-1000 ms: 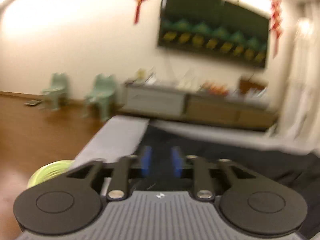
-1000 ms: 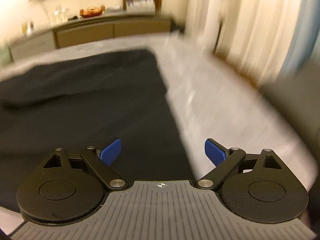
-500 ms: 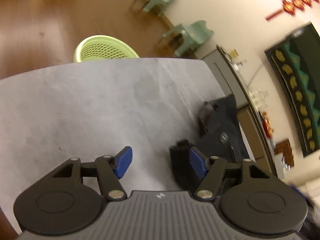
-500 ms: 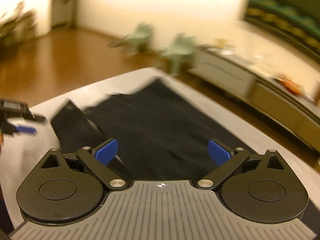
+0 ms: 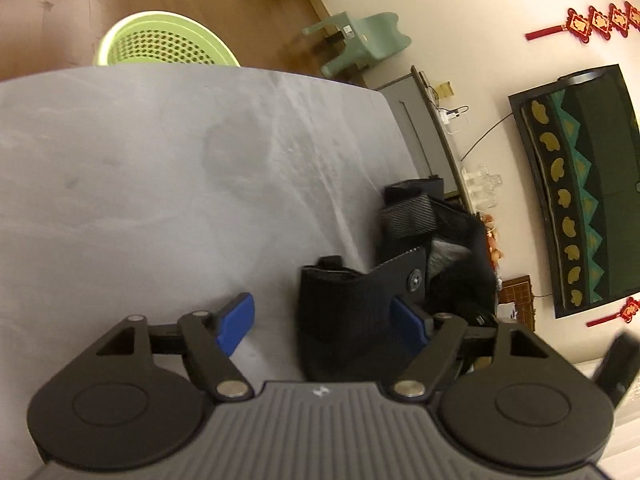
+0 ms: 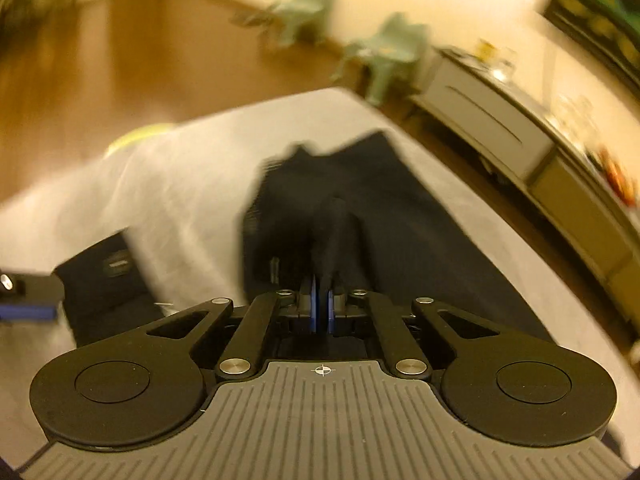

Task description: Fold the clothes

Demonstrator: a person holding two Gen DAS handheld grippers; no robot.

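Two grippers over one dark garment (image 6: 400,208), spread on the grey bench (image 5: 160,180) on the side away from the green basket (image 5: 160,44); basket itself on the wood floor just past the bench's far edge. Left gripper (image 5: 320,320) tilted down at the garment's end nearest the basket; jaws apart and opening, a ribbed dark hem lying between them, close against one blue pad and clear of the other, not pinched. Right gripper (image 6: 320,308) further from the basket, over the middle of the cloth; jaws together, with a raised ridge of dark fabric running into them, seemingly clamped, though blurred. Beyond the basket, two pale green chairs (image 5: 360,40) against the wall; next to them a low sideboard (image 6: 500,120).
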